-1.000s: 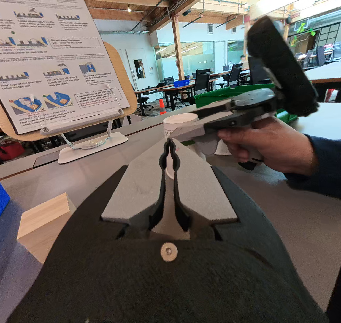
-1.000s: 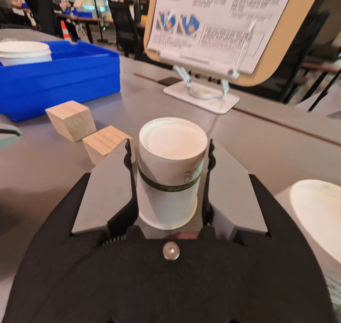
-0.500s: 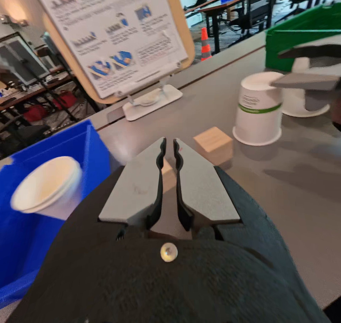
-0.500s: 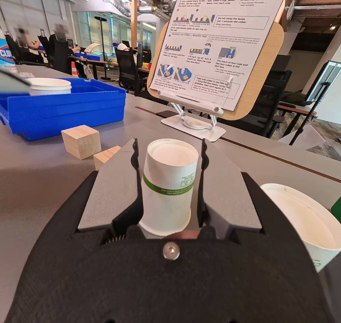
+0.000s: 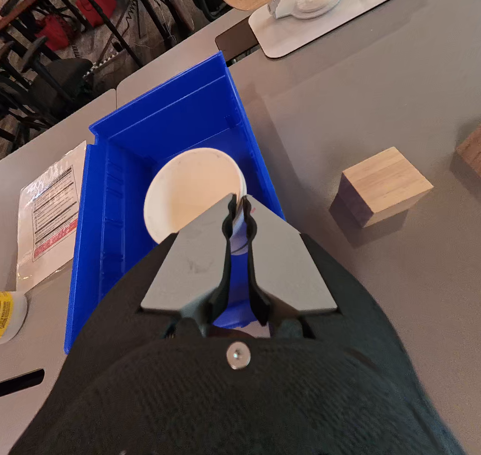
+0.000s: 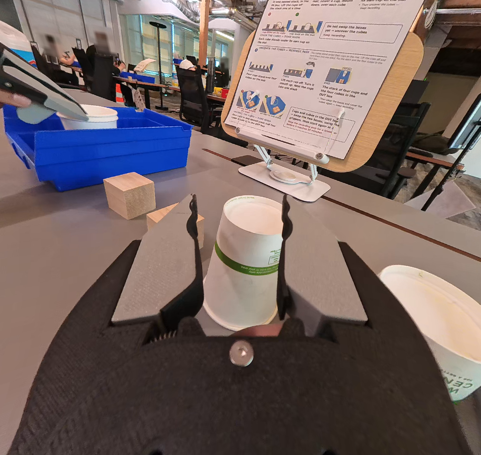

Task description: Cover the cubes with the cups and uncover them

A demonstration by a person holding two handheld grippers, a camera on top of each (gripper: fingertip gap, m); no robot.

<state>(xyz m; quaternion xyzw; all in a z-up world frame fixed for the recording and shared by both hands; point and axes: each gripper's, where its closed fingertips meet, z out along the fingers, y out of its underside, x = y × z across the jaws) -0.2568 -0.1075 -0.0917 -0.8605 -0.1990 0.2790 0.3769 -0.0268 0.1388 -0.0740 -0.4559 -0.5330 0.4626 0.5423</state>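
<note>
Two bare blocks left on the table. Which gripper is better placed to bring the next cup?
Left. The left gripper is at the cup in the blue bin, fingers closed on its rim, with a bare block close by. The right gripper straddles an upside-down cup.

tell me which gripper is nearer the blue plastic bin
Left. The left gripper is right over the blue plastic bin, fingers at the white paper cup's rim; the right gripper is away across the table.
</note>
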